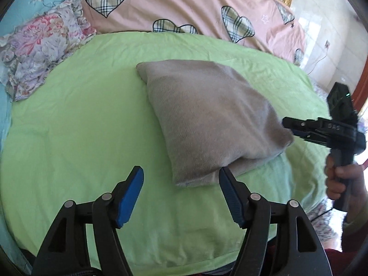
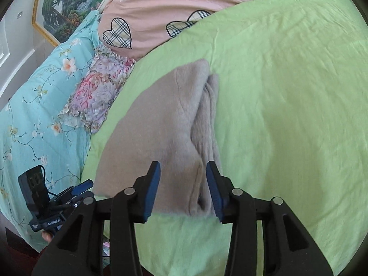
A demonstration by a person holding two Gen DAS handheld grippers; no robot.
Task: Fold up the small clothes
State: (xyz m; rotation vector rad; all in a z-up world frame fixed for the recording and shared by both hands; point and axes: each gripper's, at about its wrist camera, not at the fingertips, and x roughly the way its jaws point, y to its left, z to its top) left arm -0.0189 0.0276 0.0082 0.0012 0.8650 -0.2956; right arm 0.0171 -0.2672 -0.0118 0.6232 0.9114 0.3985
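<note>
Seen from the left wrist, the left gripper (image 1: 181,179) stands wide, its blue pads (image 1: 130,197) apart with nothing between them; only green sheet (image 1: 80,126) lies under the gap, and the right-hand pad's tip overlaps the near edge of the folded grey garment (image 1: 207,119), though contact cannot be told. The garment sits as a thick, tilted rectangle toward the middle of the green sheet, nearer its right side. Only this view shows the right gripper (image 1: 291,130) from outside: it comes in from the sheet's right edge, held by a hand (image 1: 342,179), its tip at the garment's right corner. Its jaws cannot be read from this angle.

The right wrist view alone shows the garment's layered side, with several folds stacked along its right edge (image 2: 207,119). Here the right gripper (image 2: 184,184) is partly open, its pads on either side of the garment's near corner without pressing it. At the lower left, past the sheet's edge and over the turquoise floral bedding (image 2: 34,115), the left gripper (image 2: 80,188) appears small.
</note>
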